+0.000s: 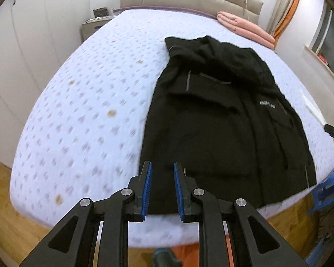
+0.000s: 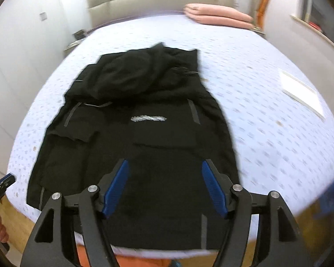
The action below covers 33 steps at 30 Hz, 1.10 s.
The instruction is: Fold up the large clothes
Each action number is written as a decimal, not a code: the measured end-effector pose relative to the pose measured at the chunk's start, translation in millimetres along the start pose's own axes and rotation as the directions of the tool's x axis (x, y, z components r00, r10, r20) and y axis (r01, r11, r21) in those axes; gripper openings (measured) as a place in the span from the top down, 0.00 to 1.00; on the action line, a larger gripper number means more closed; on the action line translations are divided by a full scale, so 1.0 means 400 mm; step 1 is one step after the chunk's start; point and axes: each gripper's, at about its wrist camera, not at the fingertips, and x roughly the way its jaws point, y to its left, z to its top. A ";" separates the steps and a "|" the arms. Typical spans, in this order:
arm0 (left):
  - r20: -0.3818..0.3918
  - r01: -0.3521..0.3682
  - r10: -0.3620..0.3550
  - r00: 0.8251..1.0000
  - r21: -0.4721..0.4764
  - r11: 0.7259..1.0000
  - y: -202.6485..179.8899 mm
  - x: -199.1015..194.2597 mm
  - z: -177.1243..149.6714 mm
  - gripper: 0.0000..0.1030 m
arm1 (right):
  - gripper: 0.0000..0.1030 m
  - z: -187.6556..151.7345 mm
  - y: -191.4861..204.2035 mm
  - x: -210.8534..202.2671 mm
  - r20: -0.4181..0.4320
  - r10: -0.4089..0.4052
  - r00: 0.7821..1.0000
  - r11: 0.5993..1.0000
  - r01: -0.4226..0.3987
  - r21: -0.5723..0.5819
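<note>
A large black jacket (image 1: 222, 120) lies spread on the bed with its hood at the far end and its hem at the near edge; it also shows in the right wrist view (image 2: 144, 138). My left gripper (image 1: 163, 166) hovers above the jacket's near left hem corner, its blue pads a small gap apart and empty. My right gripper (image 2: 164, 166) is wide open and empty above the middle of the hem. The left gripper's tip (image 2: 4, 181) shows at the left edge of the right wrist view.
The bed (image 1: 82, 102) has a pale dotted mattress cover. A folded pink blanket (image 1: 247, 27) lies at the far right by the headboard. A white flat sheet (image 2: 300, 93) lies on the bed's right side. A blue stool (image 1: 327, 189) stands on the wooden floor.
</note>
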 end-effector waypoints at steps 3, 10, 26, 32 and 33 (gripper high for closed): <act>-0.013 0.079 -0.080 0.997 -0.052 0.996 0.059 -0.003 -0.052 0.79 | 0.31 -0.044 -0.053 -0.014 -0.025 -0.026 0.999 0.999 0.027 0.038; -0.070 0.173 -0.190 0.979 -0.196 0.965 0.149 0.067 -0.105 0.79 | 0.31 -0.153 -0.156 0.048 -0.151 -0.060 0.987 0.992 0.075 0.097; -0.199 0.253 -0.306 0.931 -0.251 0.934 0.152 0.242 -0.102 0.62 | 0.31 -0.206 -0.174 0.204 -0.244 -0.027 0.969 0.996 0.048 0.080; -0.210 0.260 -0.312 0.927 -0.244 0.934 0.142 0.259 -0.104 0.61 | 0.26 -0.225 -0.144 0.244 -0.269 -0.071 0.960 0.997 0.074 0.002; -0.213 0.265 -0.320 0.923 -0.250 0.931 0.143 0.259 -0.103 0.61 | 0.26 -0.224 -0.141 0.244 -0.272 -0.077 0.959 0.997 0.078 -0.008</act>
